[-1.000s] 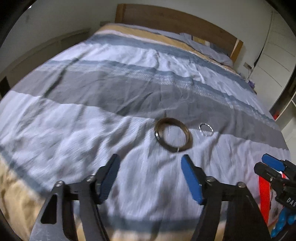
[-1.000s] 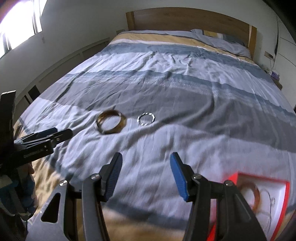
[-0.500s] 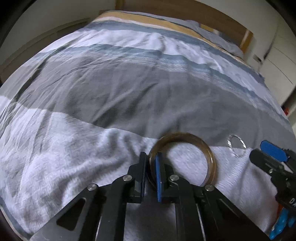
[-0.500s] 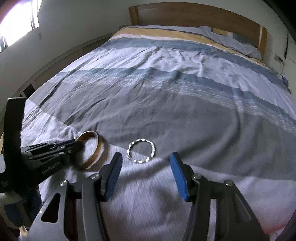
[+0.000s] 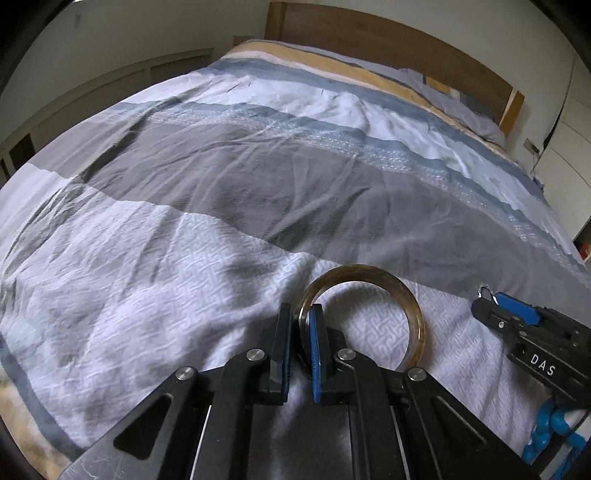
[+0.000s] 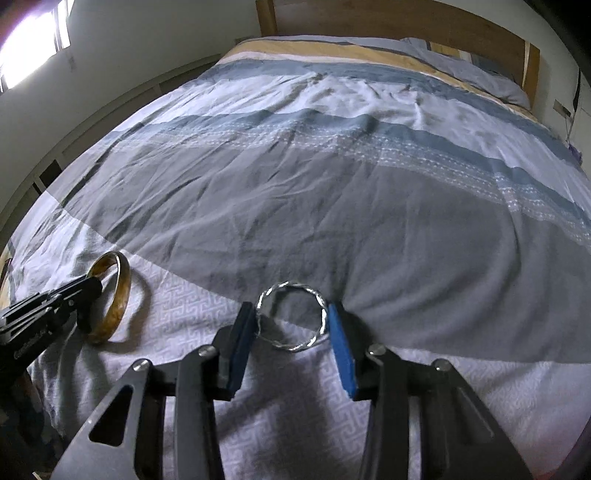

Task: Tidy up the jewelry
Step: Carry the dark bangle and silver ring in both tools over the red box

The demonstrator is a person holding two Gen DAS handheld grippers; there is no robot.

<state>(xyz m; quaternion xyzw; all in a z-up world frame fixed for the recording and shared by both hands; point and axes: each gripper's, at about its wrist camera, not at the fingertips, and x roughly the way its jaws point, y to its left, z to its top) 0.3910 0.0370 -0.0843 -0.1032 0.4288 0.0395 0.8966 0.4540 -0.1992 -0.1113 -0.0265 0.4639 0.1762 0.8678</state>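
Note:
An amber bangle (image 5: pixel 406 301) is tipped up on the white patterned part of the duvet, and my left gripper (image 5: pixel 301 325) is shut on its near left rim. The right wrist view shows the same bangle (image 6: pixel 120 295) at the left, with the left gripper (image 6: pixel 88 291) clamped on it. A twisted silver bangle (image 6: pixel 295 347) lies flat between the blue pads of my right gripper (image 6: pixel 291 314). Those jaws are closing, with the pads right at its sides. In the left wrist view the right gripper (image 5: pixel 487 301) hides most of the silver bangle (image 5: pixel 482 291).
The striped grey, blue and white duvet (image 6: pixel 332 184) covers the whole bed. Pillows (image 6: pixel 461 62) lie under the wooden headboard (image 6: pixel 369 18) at the far end. A bright window (image 6: pixel 33 40) is at the upper left, and white cupboard doors (image 5: pixel 576 155) stand to the right.
My left gripper came down and shut on the amber bangle's rim, tipping it up. My right gripper moved forward and down until it straddled the silver bangle, and its jaws narrowed.

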